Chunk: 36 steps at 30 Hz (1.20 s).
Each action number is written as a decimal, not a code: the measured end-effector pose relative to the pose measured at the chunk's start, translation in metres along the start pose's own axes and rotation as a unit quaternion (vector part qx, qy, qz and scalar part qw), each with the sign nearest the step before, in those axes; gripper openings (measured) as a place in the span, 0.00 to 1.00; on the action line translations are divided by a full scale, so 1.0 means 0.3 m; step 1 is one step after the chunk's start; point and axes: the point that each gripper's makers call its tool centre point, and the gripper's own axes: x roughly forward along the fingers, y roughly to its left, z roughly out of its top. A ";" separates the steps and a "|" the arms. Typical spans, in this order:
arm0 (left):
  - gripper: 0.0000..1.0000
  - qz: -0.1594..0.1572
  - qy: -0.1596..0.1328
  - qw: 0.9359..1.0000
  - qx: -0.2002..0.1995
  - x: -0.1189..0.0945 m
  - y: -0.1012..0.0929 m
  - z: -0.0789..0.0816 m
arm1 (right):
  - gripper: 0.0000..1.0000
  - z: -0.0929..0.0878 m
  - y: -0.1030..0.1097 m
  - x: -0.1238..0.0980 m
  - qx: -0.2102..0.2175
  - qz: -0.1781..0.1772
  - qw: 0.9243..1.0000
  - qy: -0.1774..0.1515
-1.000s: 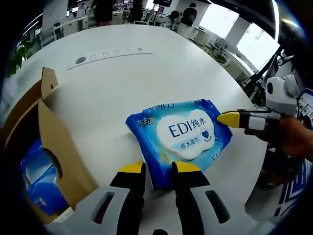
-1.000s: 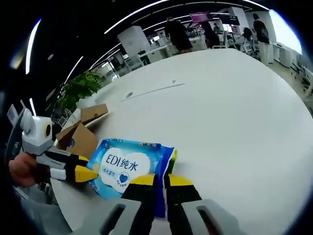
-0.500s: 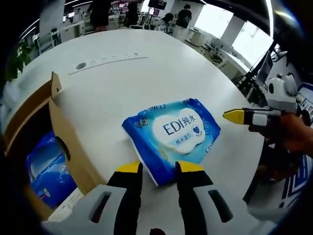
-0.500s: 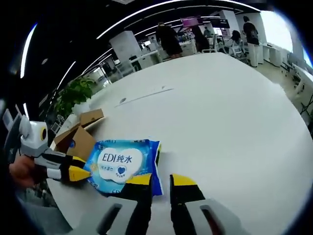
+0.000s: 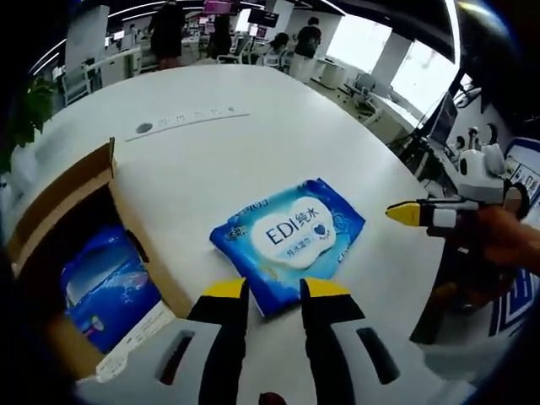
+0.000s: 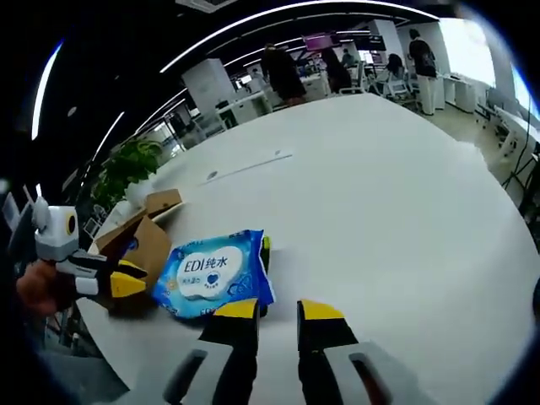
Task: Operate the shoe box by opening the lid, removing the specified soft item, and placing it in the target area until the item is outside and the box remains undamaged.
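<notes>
Both grippers have let go and pulled back. The wet wipes pack (image 5: pixel 289 242) lies flat on the white table (image 5: pixel 211 152), beside the open shoe box (image 5: pixel 63 228). The left gripper (image 5: pixel 266 291) and right gripper (image 6: pixel 278 310) have jaws apart, holding nothing, since the pack is out.

the left gripper view looks down from close above the white desk (image 5: pixel 253 110), along the left gripper (image 5: pixel 274 291) at 6 o'clock, facing the blue wipes pack (image 5: pixel 289 240) just ahead, with the open box (image 5: pixel 76 245) at 9 o'clock. the right gripper view faces the same pack (image 6: pixel 215 272) from the opposite edge, over the right gripper (image 6: pixel 278 310). both share the pack, box (image 6: pixel 143 236) and desk (image 6: pixel 380 194), and each catches the other gripper.
</notes>
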 end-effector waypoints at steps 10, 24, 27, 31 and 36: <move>0.24 -0.003 -0.020 1.000 -0.009 -0.100 0.044 -0.024 | 0.14 -0.018 0.085 -0.030 0.000 0.005 1.000 -0.008; 0.28 -0.011 -0.066 0.997 -0.031 -0.254 0.091 -0.068 | 0.15 -0.065 0.262 -0.065 -0.032 0.033 0.999 -0.007; 0.28 -0.009 -0.077 0.996 -0.035 -0.284 0.113 -0.073 | 0.16 -0.058 0.297 -0.060 -0.042 0.041 0.998 -0.007; 0.30 -0.004 -0.094 0.995 -0.042 -0.323 0.152 -0.076 | 0.16 -0.041 0.351 -0.041 -0.053 0.055 0.997 -0.008; 0.30 0.012 -0.105 0.993 -0.056 -0.372 0.215 -0.096 | 0.18 -0.029 0.425 -0.012 -0.074 0.076 0.994 -0.003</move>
